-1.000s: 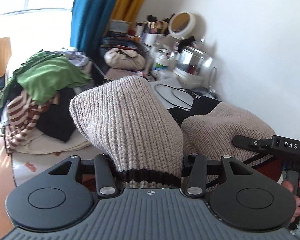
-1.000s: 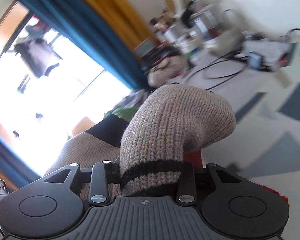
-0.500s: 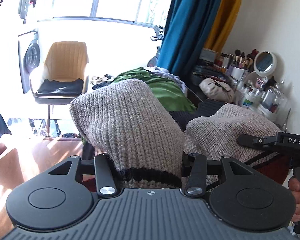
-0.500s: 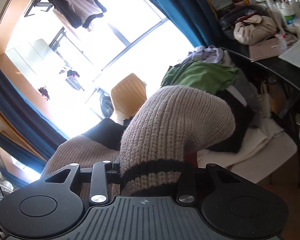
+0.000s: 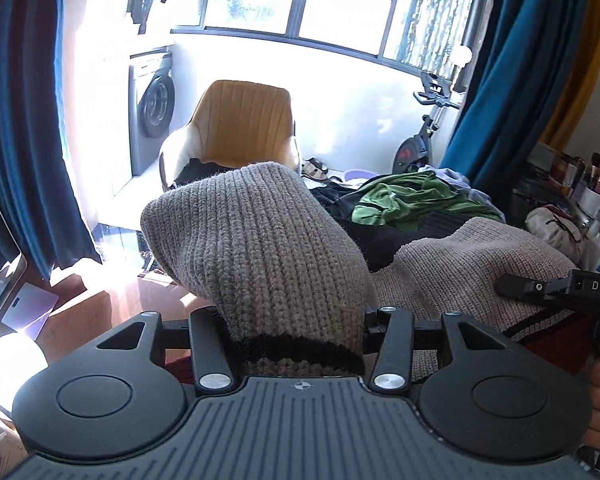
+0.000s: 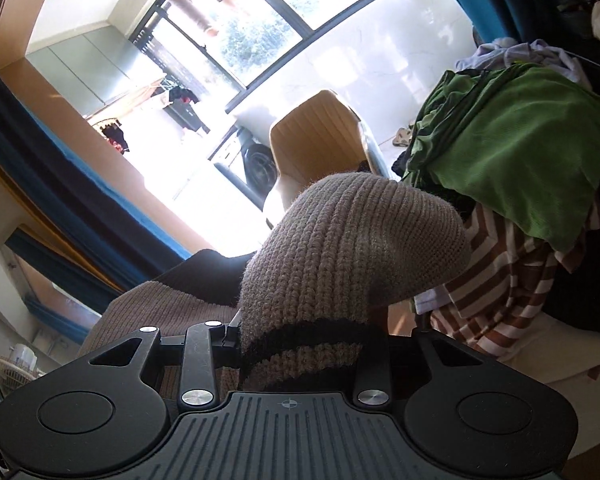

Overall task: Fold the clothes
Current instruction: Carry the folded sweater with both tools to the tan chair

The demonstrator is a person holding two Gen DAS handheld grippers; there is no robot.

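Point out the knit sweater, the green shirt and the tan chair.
knit sweater [image 5: 268, 240], left wrist view, on the bunched grey-brown fold above the gripper.
green shirt [image 6: 532, 152], right wrist view, on its flat top face.
tan chair [image 5: 246, 120], left wrist view, on the ribbed backrest.

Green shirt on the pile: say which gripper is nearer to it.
Right. The right gripper has the green shirt close on its right; the left gripper sees it farther off, beyond the knit sweater both hold.
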